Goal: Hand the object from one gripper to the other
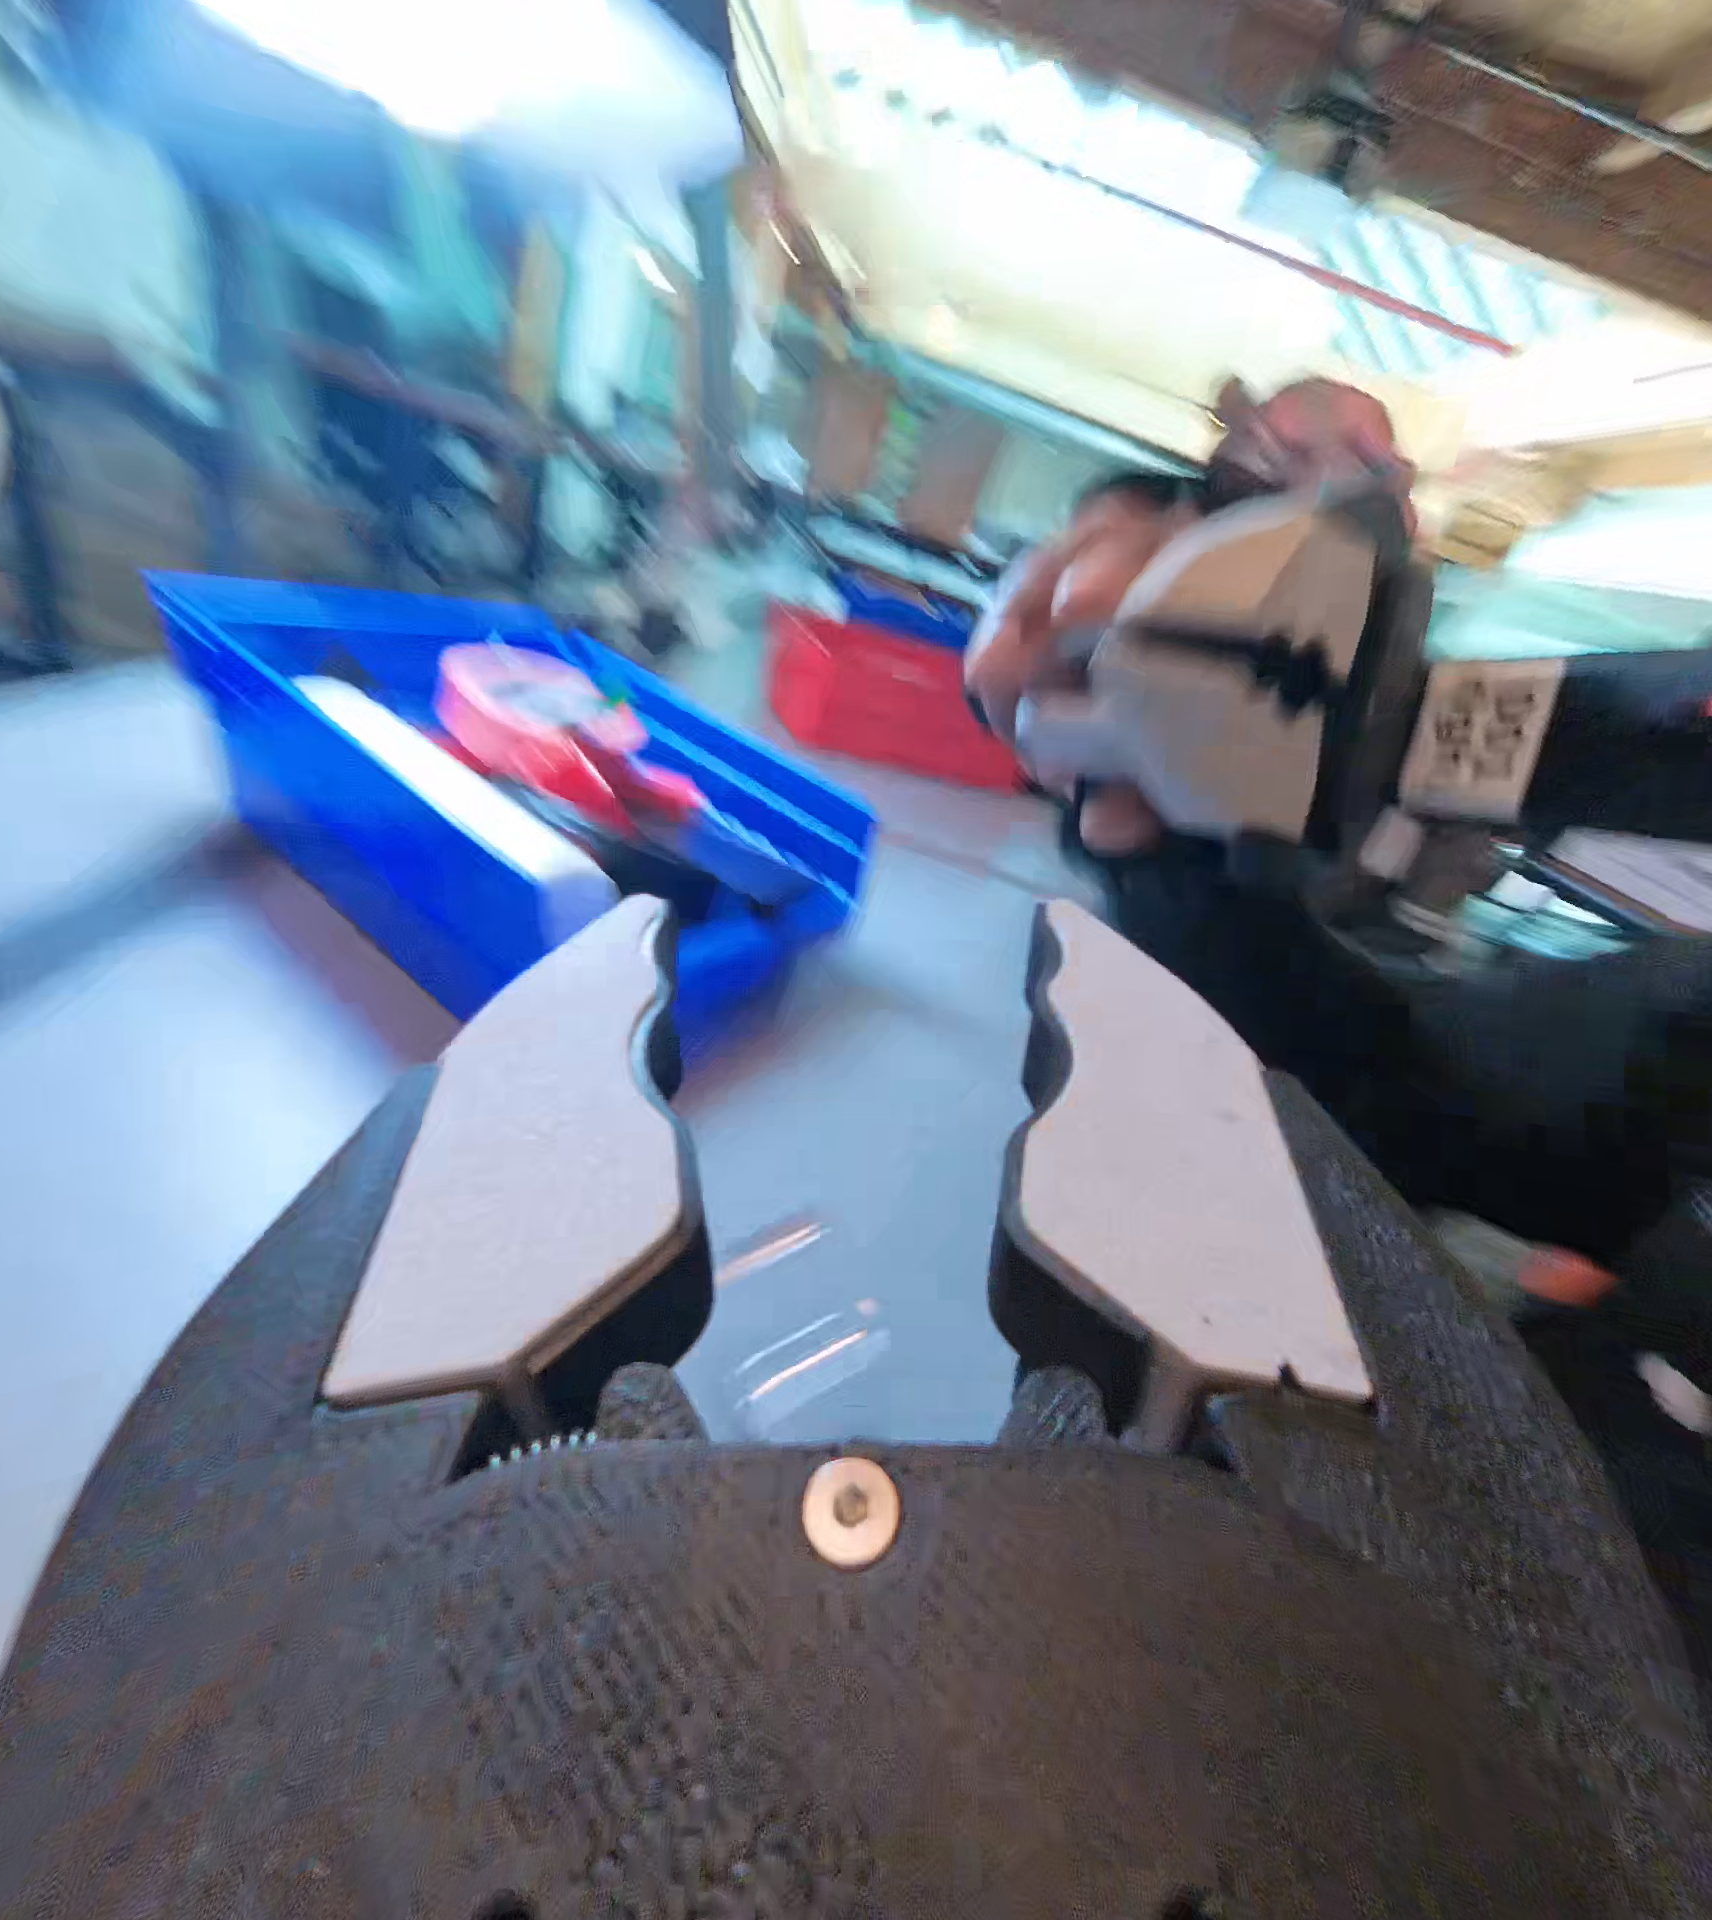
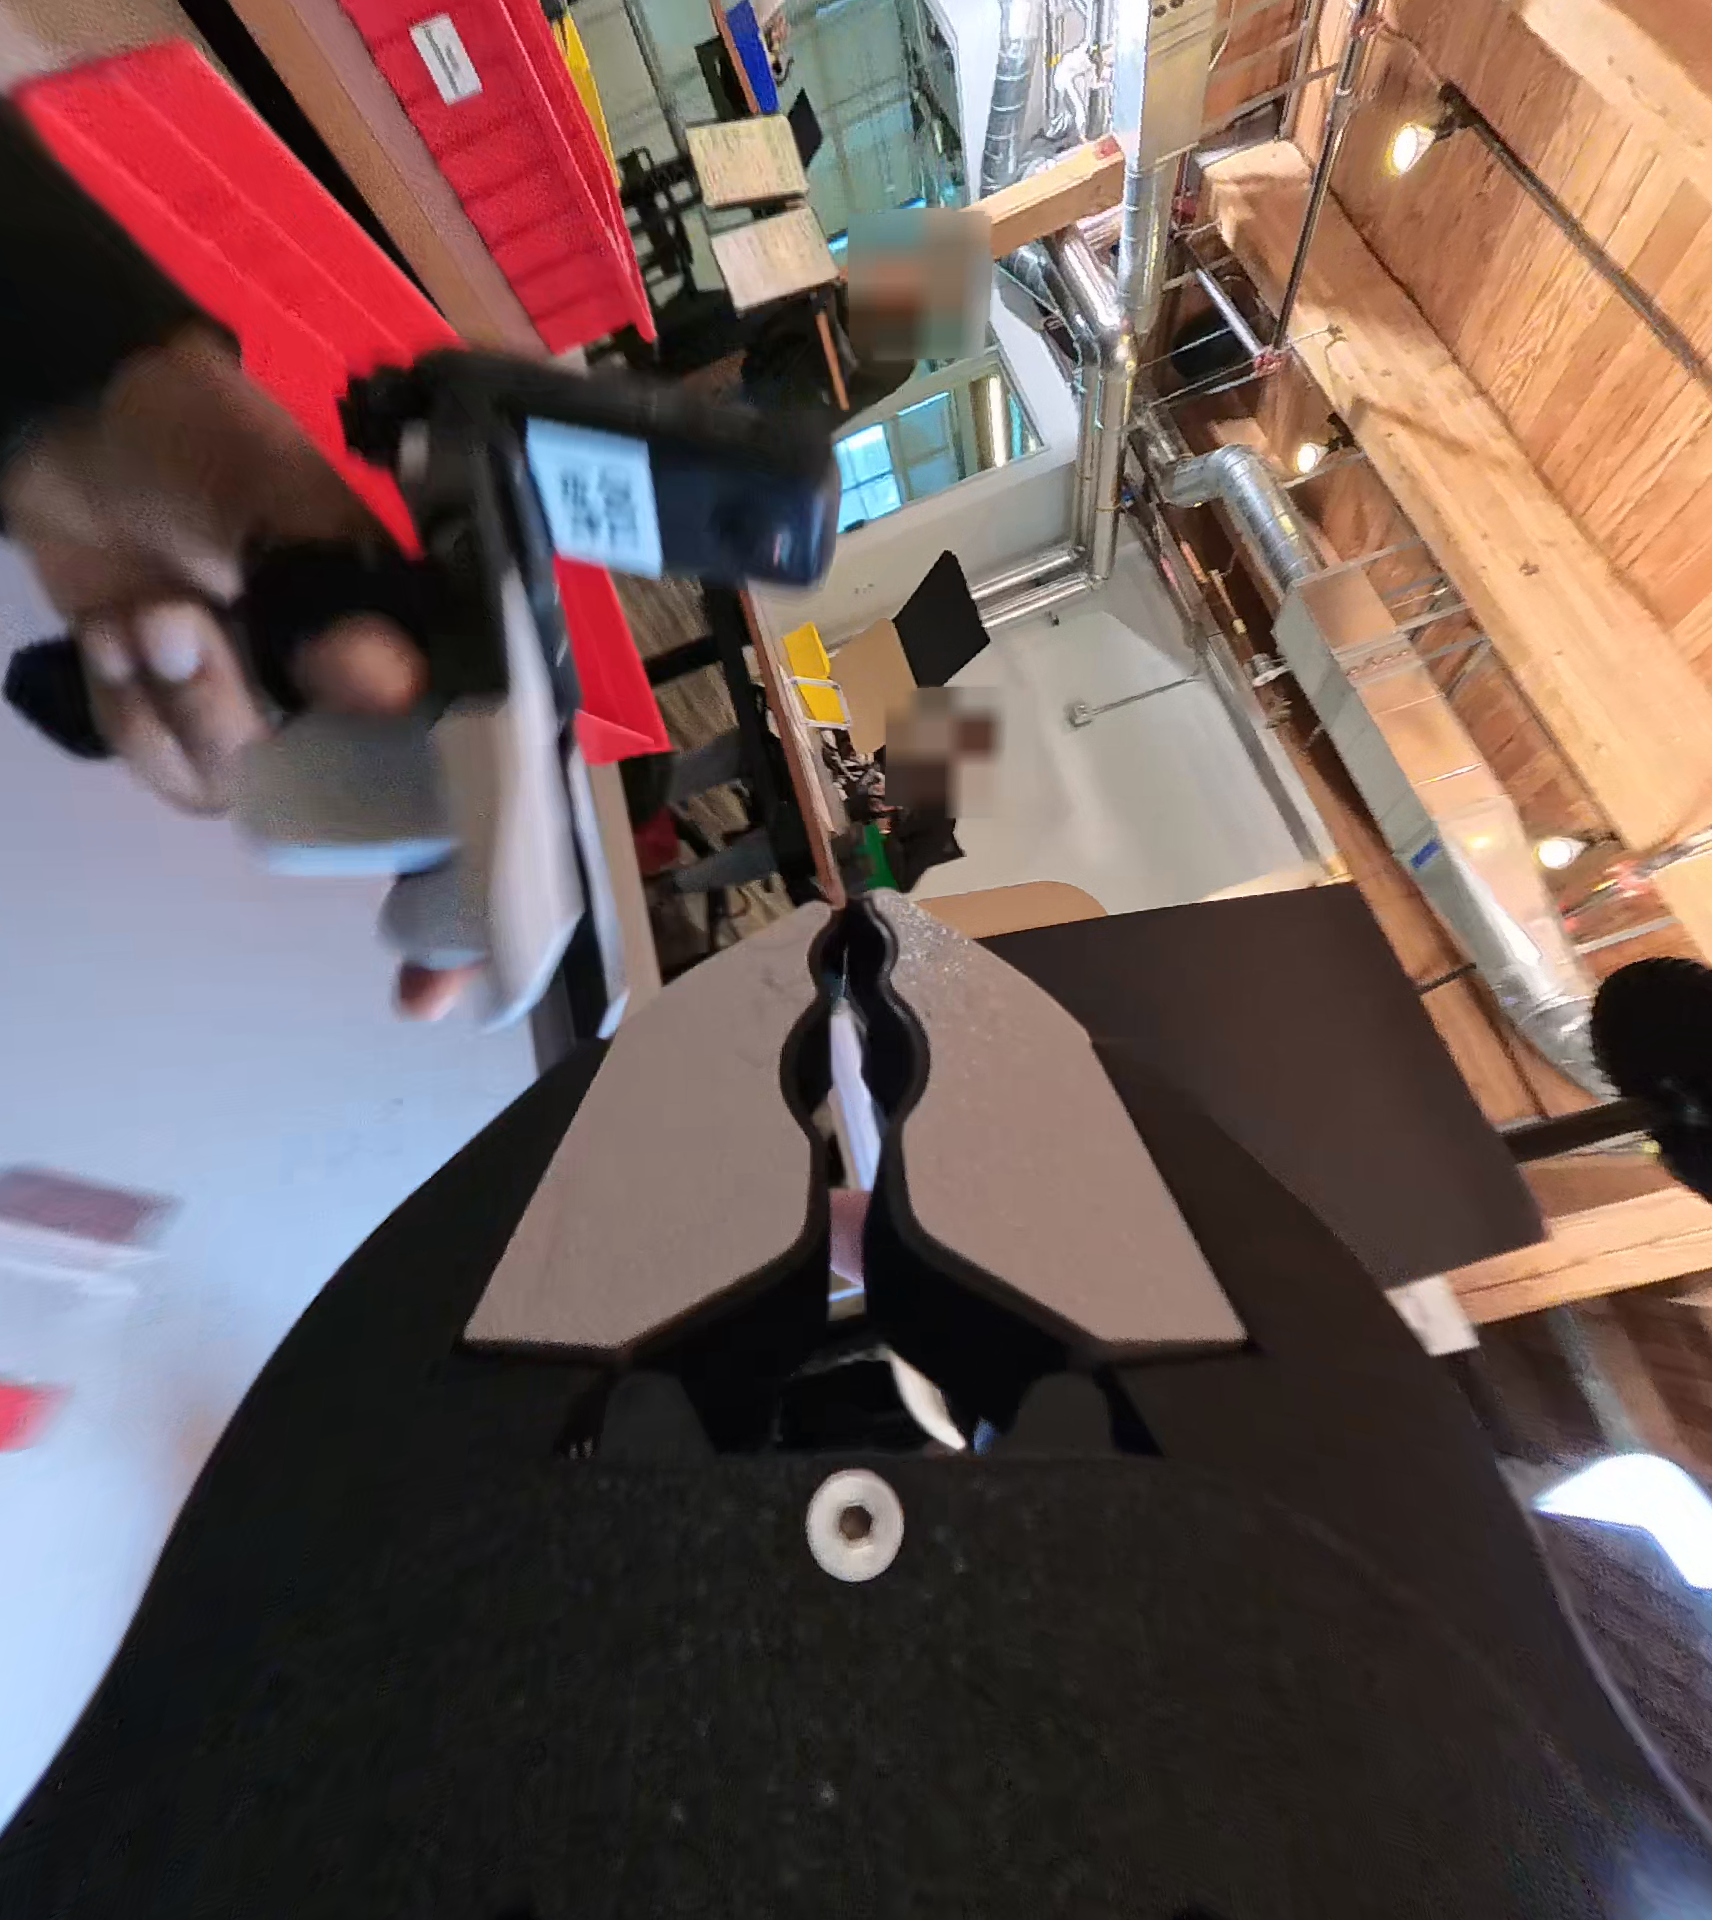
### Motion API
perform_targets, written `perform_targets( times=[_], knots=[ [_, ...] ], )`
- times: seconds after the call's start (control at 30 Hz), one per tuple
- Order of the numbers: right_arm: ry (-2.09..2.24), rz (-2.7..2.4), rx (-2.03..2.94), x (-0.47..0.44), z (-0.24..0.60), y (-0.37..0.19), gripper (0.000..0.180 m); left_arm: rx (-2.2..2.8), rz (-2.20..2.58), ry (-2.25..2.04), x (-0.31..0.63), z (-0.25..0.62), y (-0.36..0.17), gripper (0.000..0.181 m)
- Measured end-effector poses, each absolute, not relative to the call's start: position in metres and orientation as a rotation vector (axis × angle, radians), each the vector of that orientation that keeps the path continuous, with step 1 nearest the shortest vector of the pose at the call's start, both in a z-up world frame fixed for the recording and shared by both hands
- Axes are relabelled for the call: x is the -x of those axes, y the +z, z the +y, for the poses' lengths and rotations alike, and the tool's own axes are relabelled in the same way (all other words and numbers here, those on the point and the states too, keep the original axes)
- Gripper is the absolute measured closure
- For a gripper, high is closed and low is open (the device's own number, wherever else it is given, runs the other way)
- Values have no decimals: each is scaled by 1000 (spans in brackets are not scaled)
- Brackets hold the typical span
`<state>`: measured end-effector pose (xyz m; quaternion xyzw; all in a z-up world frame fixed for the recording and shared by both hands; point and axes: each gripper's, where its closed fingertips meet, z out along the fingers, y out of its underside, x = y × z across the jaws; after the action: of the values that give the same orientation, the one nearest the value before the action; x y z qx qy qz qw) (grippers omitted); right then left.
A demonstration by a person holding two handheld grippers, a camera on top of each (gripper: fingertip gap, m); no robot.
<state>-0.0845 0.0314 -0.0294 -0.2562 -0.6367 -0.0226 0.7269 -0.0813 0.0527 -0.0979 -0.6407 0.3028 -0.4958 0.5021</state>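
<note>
Left wrist view: your left claw (image 1: 852, 925) stands wide and empty above the grey bench (image 1: 52, 1143), near a blue bin (image 1: 364, 810); your right claw (image 1: 1028, 717) shows ahead, blurred. Right wrist view: your right claw (image 2: 857, 920) is closed on a thin white object (image 2: 857, 1101), pinched between its fingers.

thin white object (image 2: 850, 1081), edge-on, pinched between closed jaws

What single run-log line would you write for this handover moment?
left gripper: open, empty | right gripper: shut on thin white object | blue bin on table: untouched | handover: not yet done
</note>
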Motion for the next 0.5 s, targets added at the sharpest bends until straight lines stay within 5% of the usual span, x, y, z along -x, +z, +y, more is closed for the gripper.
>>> perform_targets(
  times=[0.07,0.5],
  knots=[
    [-23,-1398,586,83,34,-30,180,1665,873,-1078,72,56,-137,126],
    [216,-1534,968,55,70,-56,168,1734,1020,-926,68,49,-154,129]
  ],
)
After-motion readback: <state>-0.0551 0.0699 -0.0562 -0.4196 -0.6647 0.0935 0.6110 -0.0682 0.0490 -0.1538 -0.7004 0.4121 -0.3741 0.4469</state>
